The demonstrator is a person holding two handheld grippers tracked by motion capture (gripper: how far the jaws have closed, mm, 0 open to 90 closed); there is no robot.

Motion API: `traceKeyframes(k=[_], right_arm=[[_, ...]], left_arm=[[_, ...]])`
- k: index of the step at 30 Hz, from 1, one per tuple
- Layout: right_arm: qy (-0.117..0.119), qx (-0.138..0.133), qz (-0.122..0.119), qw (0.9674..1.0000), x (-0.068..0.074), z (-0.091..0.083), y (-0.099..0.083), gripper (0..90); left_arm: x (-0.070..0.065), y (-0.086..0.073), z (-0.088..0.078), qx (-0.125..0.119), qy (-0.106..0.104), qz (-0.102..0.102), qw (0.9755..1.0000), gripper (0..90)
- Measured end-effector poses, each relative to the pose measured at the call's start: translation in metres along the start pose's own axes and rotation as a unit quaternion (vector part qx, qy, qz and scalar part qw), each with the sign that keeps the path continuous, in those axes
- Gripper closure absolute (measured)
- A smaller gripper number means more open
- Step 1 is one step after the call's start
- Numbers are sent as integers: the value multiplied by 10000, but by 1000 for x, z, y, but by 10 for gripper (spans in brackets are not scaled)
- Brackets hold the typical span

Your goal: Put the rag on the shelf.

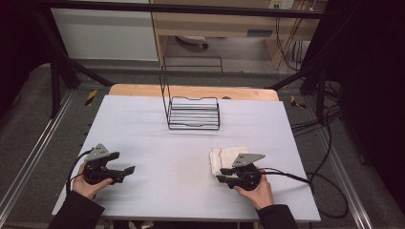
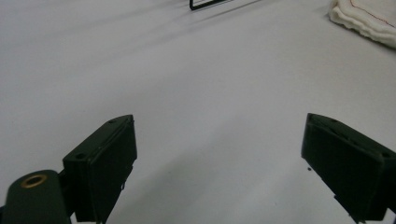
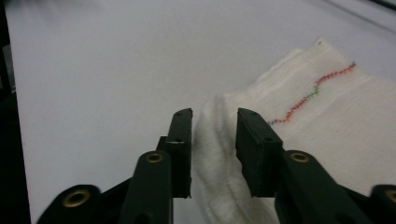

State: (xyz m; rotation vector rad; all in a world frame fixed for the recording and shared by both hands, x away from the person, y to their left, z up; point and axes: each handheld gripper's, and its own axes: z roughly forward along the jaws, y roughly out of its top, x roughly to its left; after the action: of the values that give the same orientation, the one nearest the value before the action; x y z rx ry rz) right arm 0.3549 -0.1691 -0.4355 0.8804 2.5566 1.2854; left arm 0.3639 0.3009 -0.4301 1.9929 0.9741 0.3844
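A folded white towel (image 1: 229, 155) with a red stitched line lies on the white table (image 1: 157, 143) at the front right. My right gripper (image 1: 222, 175) is at the towel's near edge. In the right gripper view the towel (image 3: 327, 107) has a raised fold standing between the jaws of the right gripper (image 3: 214, 135), which are a little apart and not squeezing it. My left gripper (image 1: 125, 174) rests at the front left, held by a hand. Its jaws stand wide open over bare table in the left gripper view (image 2: 219, 154), with the towel (image 2: 369, 21) far off.
A black wire rack (image 1: 193, 114) stands at the back middle of the table, and its base edge (image 2: 205, 3) is in the left gripper view. Cables trail off the table's right side. Black frame posts rise at both back corners.
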Motion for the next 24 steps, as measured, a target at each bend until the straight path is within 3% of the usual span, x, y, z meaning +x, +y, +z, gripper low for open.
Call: traceKeyframes(k=[3, 4, 6, 8, 9, 10, 11, 14, 20, 24], right_arm=[[-167, -238, 99, 9995, -5, -11, 2, 529], [-389, -287, 240, 9985, -11, -18, 0, 477], [-484, -278, 279, 9981, -14, -21, -1, 458], [-801, -256, 489, 9953, -22, -27, -6, 407], [-1058, -263, 682, 9917, -29, -33, -12, 387], [-1181, -275, 794, 9894, -32, -36, -15, 384], [-1181, -275, 794, 9894, -32, -36, -15, 384], [-1477, -225, 1020, 9835, -38, -43, -23, 382], [-1608, 78, 1200, 9796, -41, -47, -39, 432], [-1540, 153, 1264, 9798, -40, -50, -46, 513]], left_arm=[[-2, 1, 1, 37, 1, 25, 10000, 94], [-3, 2, 2, 30, -1, 10, 10000, 88], [-5, 3, 2, 48, -7, 14, 10000, 83], [-7, 5, 3, 49, -15, 21, 10000, 76], [-8, 6, 4, 60, -23, 39, 10000, 70], [-9, 7, 5, 61, -26, 38, 10000, 70], [-11, 8, 6, 62, -20, 37, 10000, 70], [-16, 14, 10, 73, -7, 65, 10000, 70], [-30, 27, 24, 160, -79, 139, 9997, 71], [-44, 38, 34, 140, -196, 213, 9995, 82]])
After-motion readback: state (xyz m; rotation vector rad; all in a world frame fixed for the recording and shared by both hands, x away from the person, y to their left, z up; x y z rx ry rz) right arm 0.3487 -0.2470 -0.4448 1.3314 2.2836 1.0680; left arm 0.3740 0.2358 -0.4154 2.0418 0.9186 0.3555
